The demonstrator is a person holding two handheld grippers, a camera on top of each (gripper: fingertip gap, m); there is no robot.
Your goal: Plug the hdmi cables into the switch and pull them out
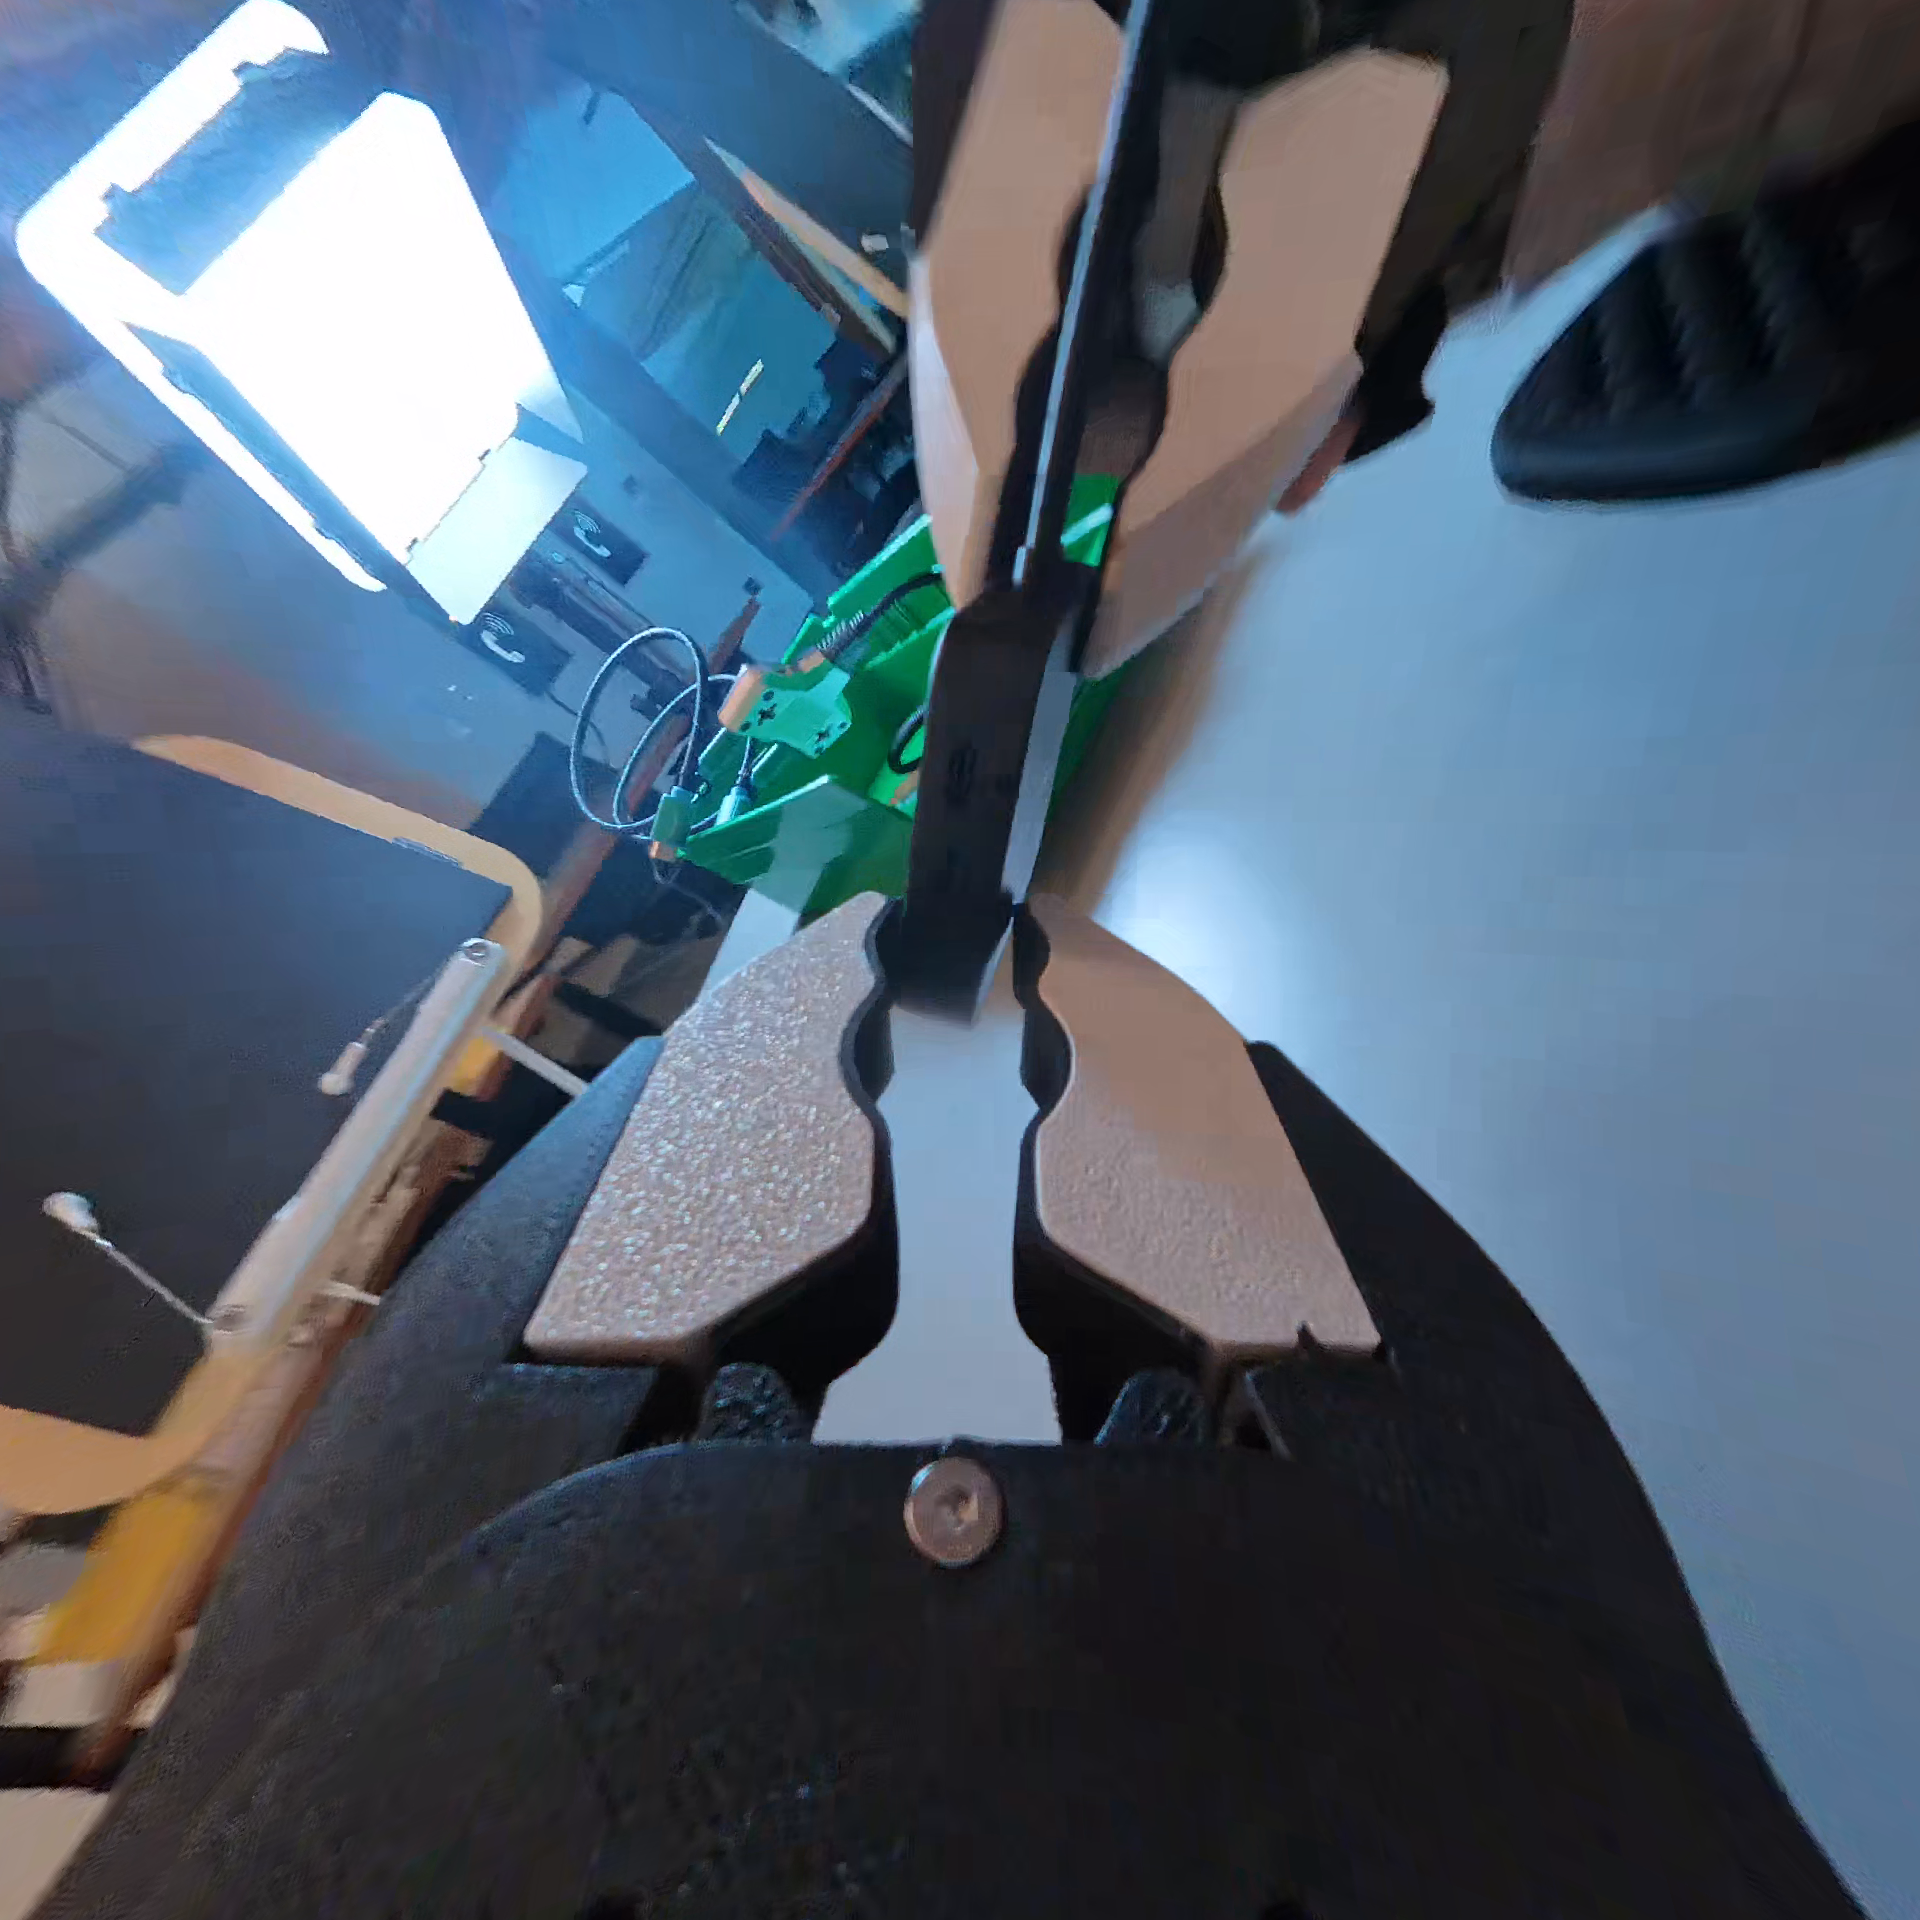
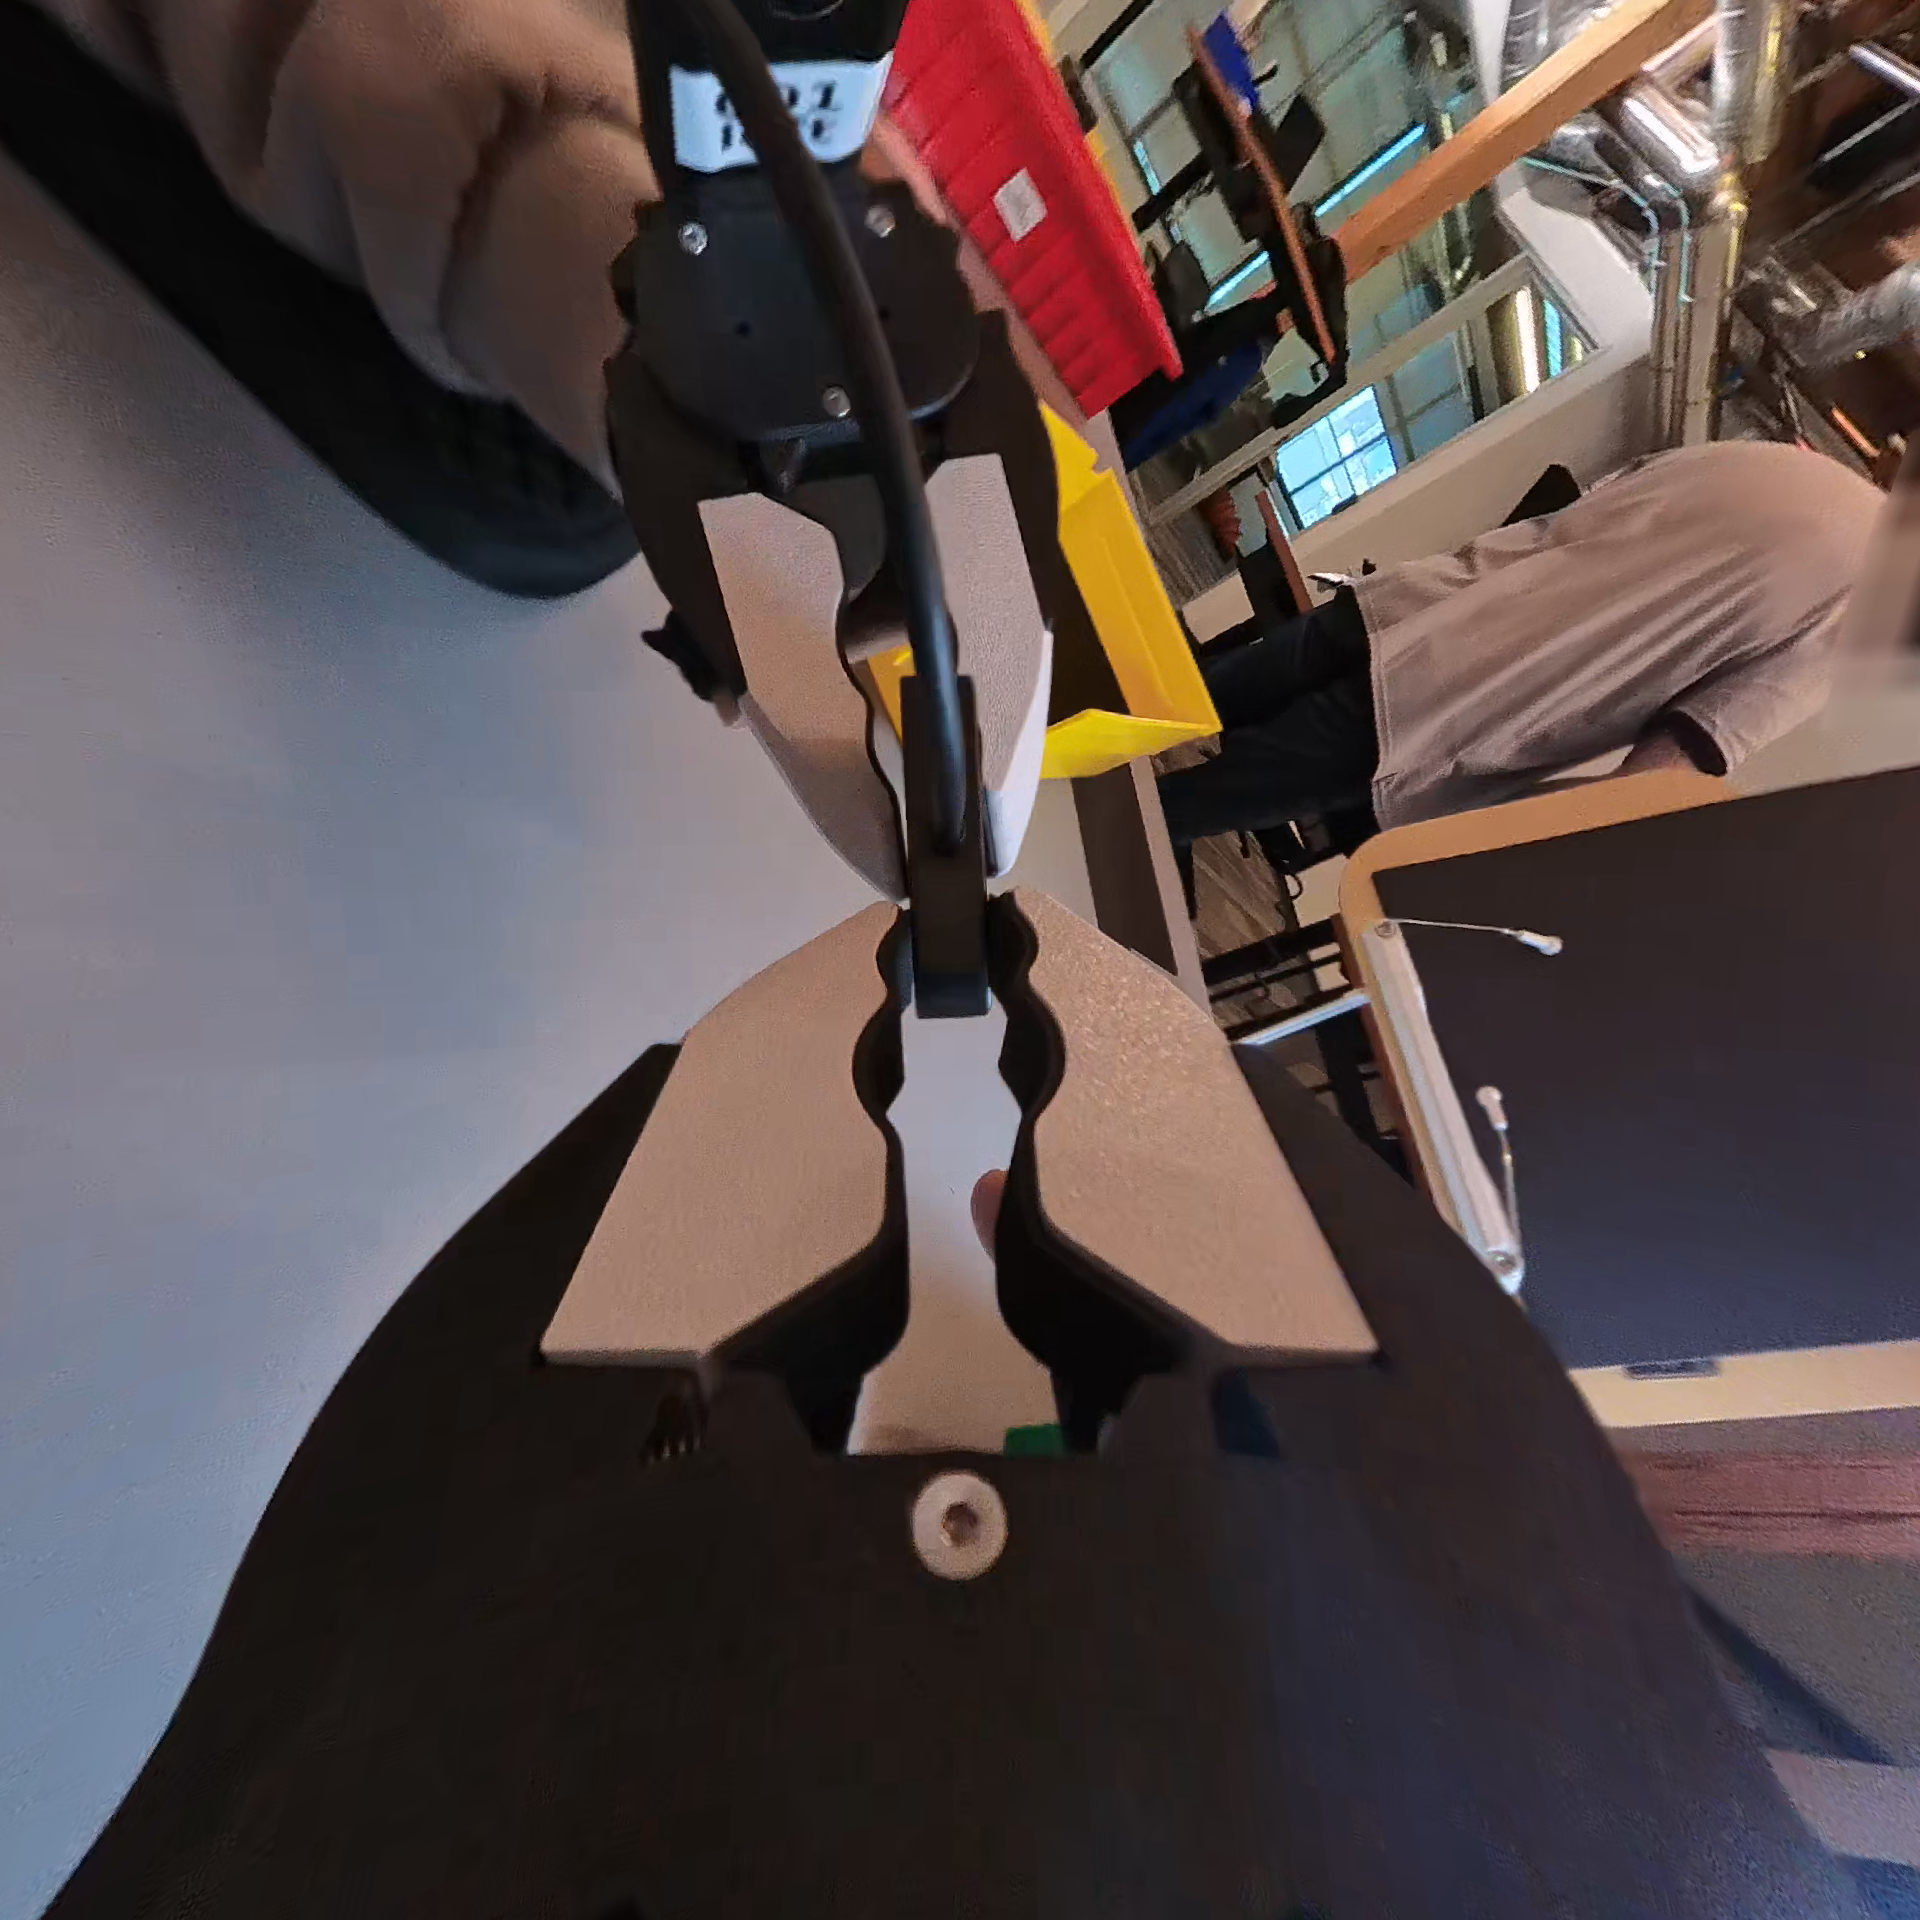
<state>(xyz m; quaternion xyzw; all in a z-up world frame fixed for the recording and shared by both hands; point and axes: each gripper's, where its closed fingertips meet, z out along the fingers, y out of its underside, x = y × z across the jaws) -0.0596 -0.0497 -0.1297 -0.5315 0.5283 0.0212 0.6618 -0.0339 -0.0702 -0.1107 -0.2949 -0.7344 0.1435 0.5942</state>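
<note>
a: what has the left claw (image 1: 948, 935) got?

b: it is clamped at its tips on the near end of a flat black switch (image 1: 966, 810) with a silvery edge. the piece stands on edge between the 2 fingers.

a: and the right claw (image 2: 948, 935)?

b: also closed on something: a black plug (image 2: 945, 966) pinched at the very tips. its hdmi cable (image 2: 894, 468) leaves the plug and arcs away in front of the other tool.

a: so the 2 tools face each other?

b: yes, tip to tip and almost touching, each view showing the other one head-on. the black parts run in 1 line between them. i cannot tell whether the plug is fully in the switch.

a: where is all this?

b: above a pale bench (image 1: 1507, 935). a hand (image 2: 416, 187) grips the far tool in the right wrist view.

a: anything else around?

b: a green fixture (image 1: 831, 831) sits at the bench edge behind the tools, with a braided cable loop (image 1: 634, 727) beside it. the right wrist view has a red bin (image 2: 1029, 208) and a yellow bin (image 2: 1122, 603) past the tools. a person in a grey shirt (image 2: 1610, 644) sits well apart, near a dark-topped table (image 2: 1662, 1091).
</note>
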